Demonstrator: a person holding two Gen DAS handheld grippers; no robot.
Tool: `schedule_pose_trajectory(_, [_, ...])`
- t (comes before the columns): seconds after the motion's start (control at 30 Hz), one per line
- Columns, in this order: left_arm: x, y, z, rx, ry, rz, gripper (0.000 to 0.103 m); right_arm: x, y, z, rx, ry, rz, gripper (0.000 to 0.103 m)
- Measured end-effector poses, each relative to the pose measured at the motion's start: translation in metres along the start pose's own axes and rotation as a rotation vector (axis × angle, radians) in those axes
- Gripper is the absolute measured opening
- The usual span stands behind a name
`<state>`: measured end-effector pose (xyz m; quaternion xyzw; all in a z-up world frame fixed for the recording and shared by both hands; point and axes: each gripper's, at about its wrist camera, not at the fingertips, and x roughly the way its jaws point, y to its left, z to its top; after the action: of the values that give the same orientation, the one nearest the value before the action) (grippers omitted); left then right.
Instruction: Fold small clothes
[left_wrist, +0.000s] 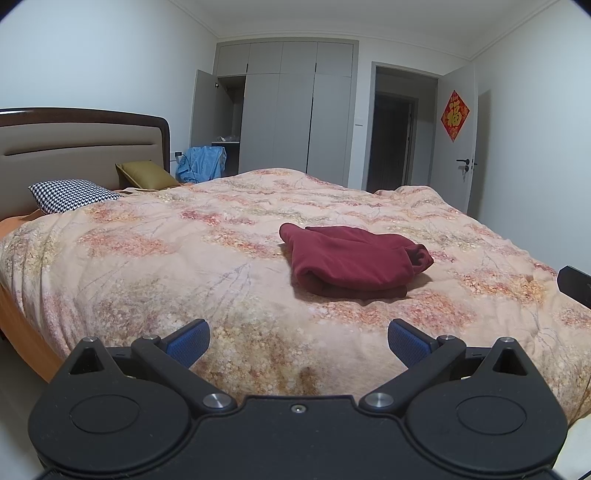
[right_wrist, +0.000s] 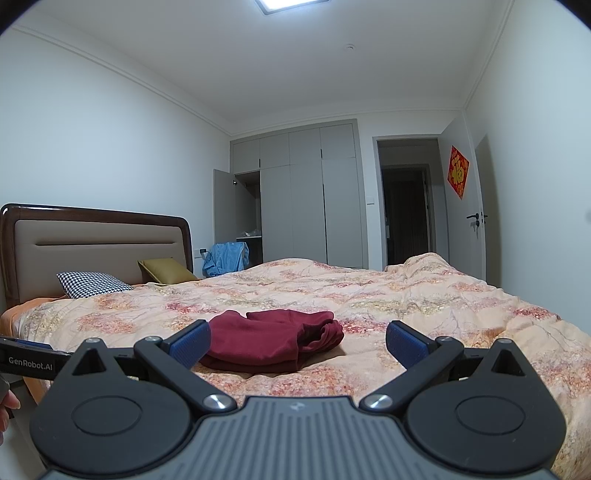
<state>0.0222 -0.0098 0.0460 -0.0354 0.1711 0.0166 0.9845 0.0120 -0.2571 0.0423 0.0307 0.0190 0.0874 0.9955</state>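
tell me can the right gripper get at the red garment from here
Probably yes: the right gripper is open, and only bare quilt lies between it and the red garment.

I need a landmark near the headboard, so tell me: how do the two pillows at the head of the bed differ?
The checked pillow has a black-and-white houndstooth pattern; the olive pillow is plain gold-green. The checked pillow sits nearer the cameras and lies lower on the bed; the olive pillow sits farther back, toward the wardrobe side, propped up more steeply. Both rest by the headboard, beyond the floral duvet, well away from the folded red garment.
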Motion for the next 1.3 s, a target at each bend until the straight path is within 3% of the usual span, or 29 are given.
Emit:
schedule_pose_trajectory(0.67, [-0.0002, -0.0010, -0.0010, 0.001, 0.003, -0.002, 0.102, 0.0015, 0.0008, -0.0020, 0.005, 0.004, -0.002, 0.103])
schedule_pose_trajectory(0.97, [-0.0004, -0.0014, -0.0018, -0.045, 0.019, -0.043, 0.102, 0.0015, 0.0007, -0.0019, 0.005, 0.004, -0.002, 0.103])
schedule_pose_trajectory(1.07, [-0.0014, 0.0008, -0.0013, -0.093, 0.026, -0.023, 0.102, 0.0015, 0.0007, -0.0018, 0.006, 0.005, -0.002, 0.103])
schedule_pose_trajectory(1.3, [-0.0044, 0.0020, 0.0010, -0.092, 0.011, 0.010, 0.102, 0.0018, 0.0020, -0.0025, 0.007, 0.006, -0.002, 0.103])
